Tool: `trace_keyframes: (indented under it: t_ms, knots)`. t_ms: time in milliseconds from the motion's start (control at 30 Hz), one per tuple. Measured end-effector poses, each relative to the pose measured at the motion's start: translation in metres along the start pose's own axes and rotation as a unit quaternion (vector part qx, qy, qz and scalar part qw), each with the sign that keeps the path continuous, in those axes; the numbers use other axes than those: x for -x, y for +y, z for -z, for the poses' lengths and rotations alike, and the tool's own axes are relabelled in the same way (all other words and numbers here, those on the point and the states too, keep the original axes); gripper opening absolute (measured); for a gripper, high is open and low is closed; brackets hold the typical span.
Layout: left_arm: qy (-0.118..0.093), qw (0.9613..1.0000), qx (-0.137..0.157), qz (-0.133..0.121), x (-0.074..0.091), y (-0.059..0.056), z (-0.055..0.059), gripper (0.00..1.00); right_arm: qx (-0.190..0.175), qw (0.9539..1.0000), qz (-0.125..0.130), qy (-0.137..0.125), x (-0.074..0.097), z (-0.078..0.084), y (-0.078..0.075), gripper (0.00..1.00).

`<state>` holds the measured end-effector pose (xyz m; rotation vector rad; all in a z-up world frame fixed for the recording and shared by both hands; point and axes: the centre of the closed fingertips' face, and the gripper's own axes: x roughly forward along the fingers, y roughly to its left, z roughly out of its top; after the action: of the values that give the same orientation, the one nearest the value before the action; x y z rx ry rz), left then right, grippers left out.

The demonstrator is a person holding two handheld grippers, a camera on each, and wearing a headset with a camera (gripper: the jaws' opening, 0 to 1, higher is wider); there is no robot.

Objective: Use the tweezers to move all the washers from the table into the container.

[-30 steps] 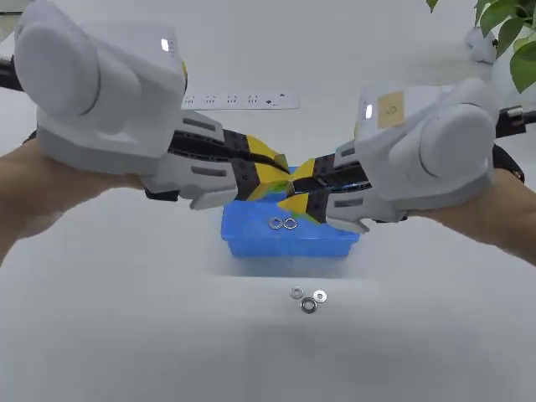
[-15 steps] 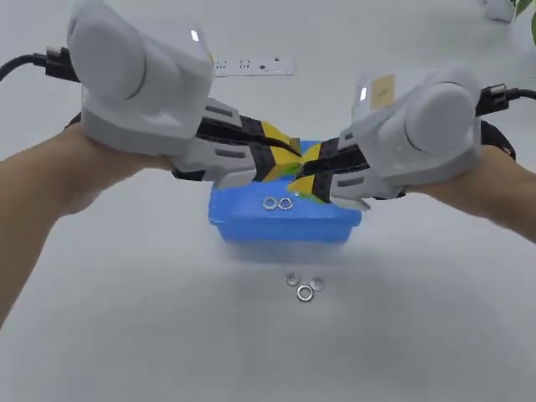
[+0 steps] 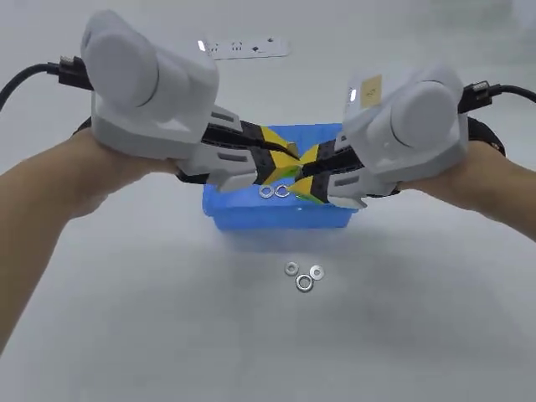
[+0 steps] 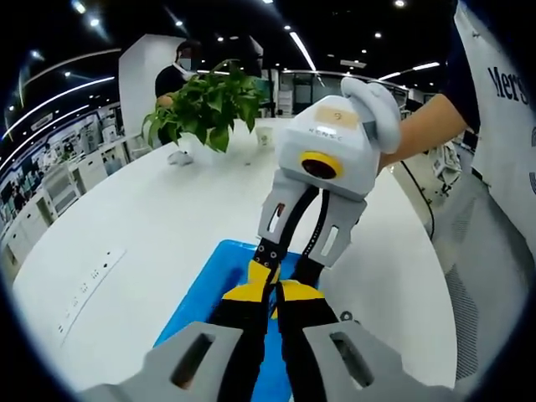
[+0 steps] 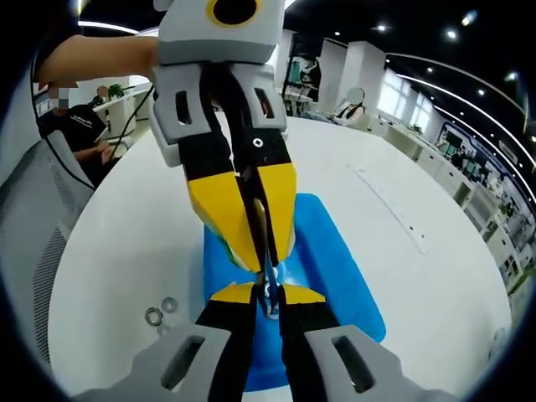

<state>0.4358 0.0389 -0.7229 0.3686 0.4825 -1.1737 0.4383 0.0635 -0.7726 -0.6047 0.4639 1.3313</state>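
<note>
Left tool and right tool meet tip to tip above the blue container, as the head view shows. In the right gripper view, the left tool's yellow pads are pressed onto the slim metal tweezers. The right tool's jaws are drawn close around the lower end of the tweezers, but whether they actually grip it cannot be told.

Directly beneath the tips, two washers lie side by side on the container's floor, so that part of the job looks done. Nothing else can be made out inside the container.

Just in front of it, three washers sit in a tight cluster on the white tabletop. By this count the task appears somewhat under halfway along. A white power strip lies at the far edge.
</note>
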Motion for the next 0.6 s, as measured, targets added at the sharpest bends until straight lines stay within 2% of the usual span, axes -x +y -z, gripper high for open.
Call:
trace_keyframes:
  t_ms: [67,267,400,533,600]
  knots:
    - [-0.001,1.0000,0.005,-0.001,0.000,0.000,0.000,0.07,-0.005,1.0000,0.003,-0.001,0.000,0.000,-0.001,0.11]
    - [0.007,1.0000,-0.003,-0.002,0.001,-0.001,0.000,0.07,-0.010,0.9999,0.002,-0.002,0.001,-0.001,0.001,0.12]
    - [0.006,0.9999,-0.011,-0.002,0.004,-0.003,-0.003,0.07,0.000,1.0000,0.004,-0.001,0.006,-0.003,0.002,0.12]
    - [0.006,0.9995,-0.031,0.000,0.012,-0.010,-0.010,0.07,0.007,0.9999,-0.003,-0.015,0.013,-0.011,0.006,0.12]
    - [-0.002,0.9993,-0.036,0.000,0.019,-0.014,-0.016,0.07,0.012,0.9995,-0.011,-0.027,0.018,-0.017,0.011,0.12]
